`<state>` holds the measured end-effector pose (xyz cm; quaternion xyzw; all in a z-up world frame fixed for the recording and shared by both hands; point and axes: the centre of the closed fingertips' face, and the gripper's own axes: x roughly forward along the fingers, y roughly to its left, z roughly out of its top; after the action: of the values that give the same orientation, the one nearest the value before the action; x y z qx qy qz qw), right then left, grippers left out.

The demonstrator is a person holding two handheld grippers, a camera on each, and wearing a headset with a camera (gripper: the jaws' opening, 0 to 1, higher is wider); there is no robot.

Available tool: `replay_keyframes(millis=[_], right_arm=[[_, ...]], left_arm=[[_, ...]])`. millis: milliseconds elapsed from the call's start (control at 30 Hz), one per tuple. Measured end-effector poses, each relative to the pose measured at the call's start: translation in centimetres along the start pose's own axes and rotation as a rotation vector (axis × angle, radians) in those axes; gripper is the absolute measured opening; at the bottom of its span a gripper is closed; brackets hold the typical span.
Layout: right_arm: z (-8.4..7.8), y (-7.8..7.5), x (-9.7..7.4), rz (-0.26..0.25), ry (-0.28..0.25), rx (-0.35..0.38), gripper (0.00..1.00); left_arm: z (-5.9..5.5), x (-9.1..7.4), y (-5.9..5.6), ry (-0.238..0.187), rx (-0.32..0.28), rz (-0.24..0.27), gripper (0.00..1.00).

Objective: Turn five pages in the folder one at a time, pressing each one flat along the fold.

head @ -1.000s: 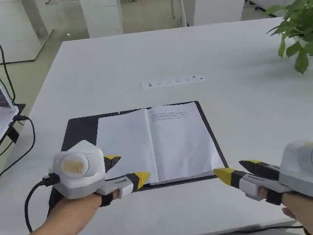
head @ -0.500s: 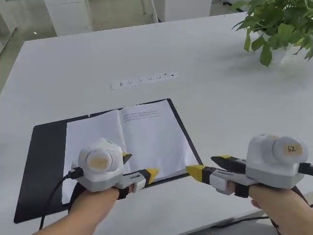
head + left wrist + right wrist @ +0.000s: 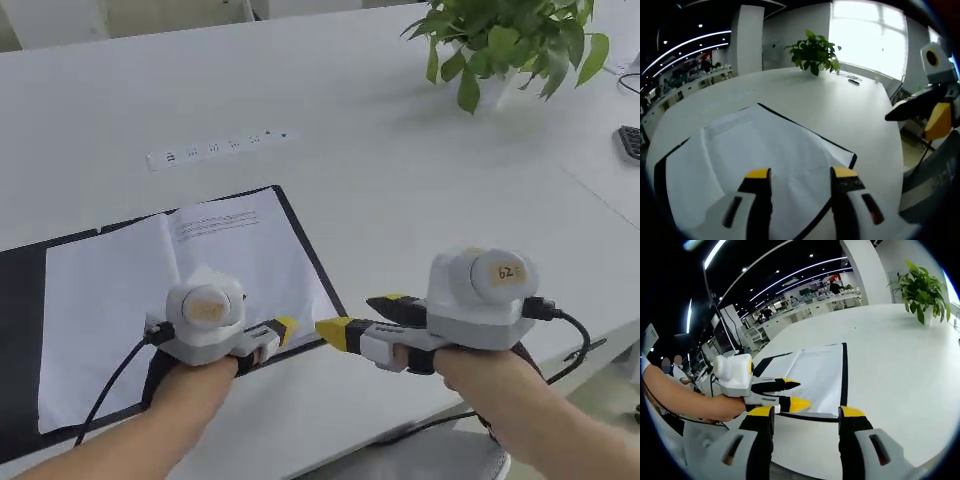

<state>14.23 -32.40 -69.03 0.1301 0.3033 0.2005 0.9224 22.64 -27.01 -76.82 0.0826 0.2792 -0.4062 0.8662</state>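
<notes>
My left tongs (image 3: 801, 175) hang over the folder's (image 3: 305, 250) right-hand page (image 3: 250, 260), close to its near edge, jaws apart and holding nothing. My right tongs (image 3: 806, 412) sit just off the folder's near right corner, over bare bench (image 3: 420, 190), also spread wide and empty, with the tips aimed at that corner. The two pairs are close together there, almost nose to nose.

The folder lies open and flat in front of me. Its black cover shows as a thin border round the white sheets, and the fold (image 3: 175, 250) runs away from me between the right-hand page and the left-hand page (image 3: 100, 300). Beyond the folder's far edge a power strip (image 3: 215, 148) is set in the bench, and well beyond its far right corner stands a potted plant (image 3: 500, 40).

I judge that the next move is to lift that corner, and it is a tricky one. The sheets lie tight on each other, so a deep bite could take several pages at once, or catch the cover with them. If my left tongs press down while the right ones pull, the page may crease or tear. The bench looks smooth, so a sideways tug could slide the whole folder. With the tips this close, the tongs could also knock into each other.
</notes>
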Motion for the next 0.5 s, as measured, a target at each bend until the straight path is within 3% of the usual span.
replay_keyframes(millis=[133, 167, 367, 500], right_arm=[[-0.3, -0.2, 0.0, -0.001, 0.003, 0.004, 0.5], [-0.3, -0.2, 0.0, -0.002, 0.003, 0.004, 0.5], [-0.6, -0.4, 0.2, -0.002, 0.014, 0.005, 0.5], [-0.7, -0.3, 0.4, 0.001, 0.019, 0.005, 0.5]], left_arm=[[-0.7, 0.6, -0.6, 0.016, -0.021, 0.016, 0.42], [-0.8, 0.6, -0.5, 0.012, 0.014, 0.034, 0.41], [-1.2, 0.6, -0.3, -0.004, 0.048, 0.058, 0.38], [-1.2, 0.5, -0.2, -0.037, 0.064, 0.057, 0.36]])
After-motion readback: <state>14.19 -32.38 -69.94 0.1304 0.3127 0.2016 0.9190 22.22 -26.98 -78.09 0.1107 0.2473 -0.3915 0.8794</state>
